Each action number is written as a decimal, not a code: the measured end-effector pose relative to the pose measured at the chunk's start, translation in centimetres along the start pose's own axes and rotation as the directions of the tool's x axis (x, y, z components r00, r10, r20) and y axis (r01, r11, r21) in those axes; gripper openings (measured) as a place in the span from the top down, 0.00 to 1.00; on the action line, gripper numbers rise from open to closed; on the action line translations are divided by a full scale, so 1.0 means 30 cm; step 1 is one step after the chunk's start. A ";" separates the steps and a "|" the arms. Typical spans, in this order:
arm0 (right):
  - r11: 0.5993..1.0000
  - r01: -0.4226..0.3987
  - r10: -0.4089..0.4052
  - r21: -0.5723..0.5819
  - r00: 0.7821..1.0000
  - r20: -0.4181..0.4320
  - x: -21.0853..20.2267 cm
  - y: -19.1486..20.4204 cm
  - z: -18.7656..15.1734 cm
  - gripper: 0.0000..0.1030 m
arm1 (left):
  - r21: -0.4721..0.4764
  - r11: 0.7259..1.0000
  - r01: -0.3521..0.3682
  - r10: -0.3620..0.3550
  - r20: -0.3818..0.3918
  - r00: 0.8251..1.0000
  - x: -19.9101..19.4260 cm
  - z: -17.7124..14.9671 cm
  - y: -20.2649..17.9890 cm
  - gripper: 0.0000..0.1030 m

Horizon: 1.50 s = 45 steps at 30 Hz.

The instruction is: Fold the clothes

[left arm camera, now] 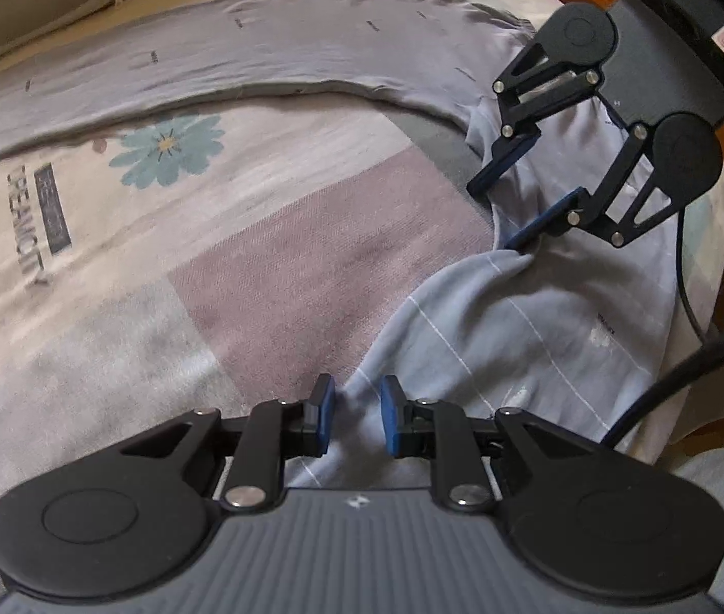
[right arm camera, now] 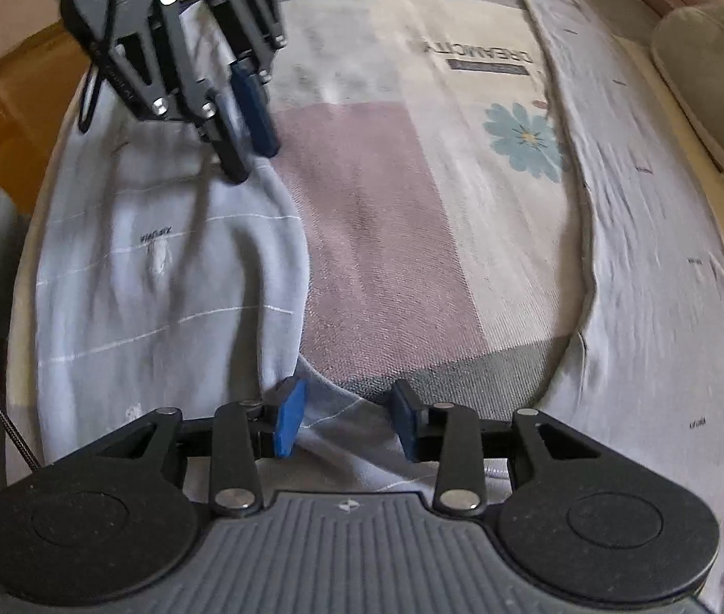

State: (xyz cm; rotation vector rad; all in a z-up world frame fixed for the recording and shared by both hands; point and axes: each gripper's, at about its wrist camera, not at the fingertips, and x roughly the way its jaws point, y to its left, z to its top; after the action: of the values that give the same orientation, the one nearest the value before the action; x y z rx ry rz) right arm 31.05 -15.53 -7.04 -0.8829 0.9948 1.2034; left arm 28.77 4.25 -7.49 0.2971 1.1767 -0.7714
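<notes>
Fabric of the pale blue striped garment (left arm camera: 530, 317) lies folded on the patchwork bedsheet (left arm camera: 259, 266), bunched between the narrowly parted pads of the left gripper (left arm camera: 356, 417), which seem to pinch it. Further right, the right gripper (left arm camera: 520, 210) stands with jaws apart over the garment's edge, gripping nothing; a lilac garment (left arm camera: 259, 51) lies beyond.

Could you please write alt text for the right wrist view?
The right gripper hovers open over a light blue garment on a patterned bedsheet. The left gripper meets the garment's far end, and a grey garment lies along the right.
</notes>
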 end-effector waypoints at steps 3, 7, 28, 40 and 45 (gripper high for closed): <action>0.999 -0.004 0.004 -0.037 1.000 -0.023 0.006 0.016 0.013 0.64 | 0.011 1.000 0.004 -0.004 -0.011 1.000 0.009 0.000 0.003 0.82; 1.000 0.011 -0.011 0.012 1.000 -0.007 0.006 0.009 0.024 0.94 | -0.006 1.000 -0.010 0.010 0.003 1.000 0.005 -0.003 0.010 0.91; 0.630 0.182 -0.268 0.755 0.963 -0.008 -0.004 -0.008 -0.059 0.50 | -0.231 0.964 -0.129 0.128 -0.022 0.992 -0.099 -0.177 0.092 0.84; 0.669 0.146 -0.216 0.729 0.976 0.002 -0.057 0.164 -0.018 0.39 | -0.239 0.948 -0.210 0.204 -0.051 0.978 -0.199 -0.334 0.074 0.65; 0.699 0.170 -0.223 0.695 0.975 -0.015 0.023 0.235 0.057 0.33 | -0.303 0.915 -0.266 0.274 -0.017 0.962 -0.213 -0.401 0.139 0.64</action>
State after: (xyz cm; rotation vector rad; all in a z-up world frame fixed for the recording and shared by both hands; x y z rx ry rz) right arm 24.36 -12.62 -7.32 -0.3210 1.1445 0.5769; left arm 21.92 16.72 -7.02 0.1881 1.1809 -0.3444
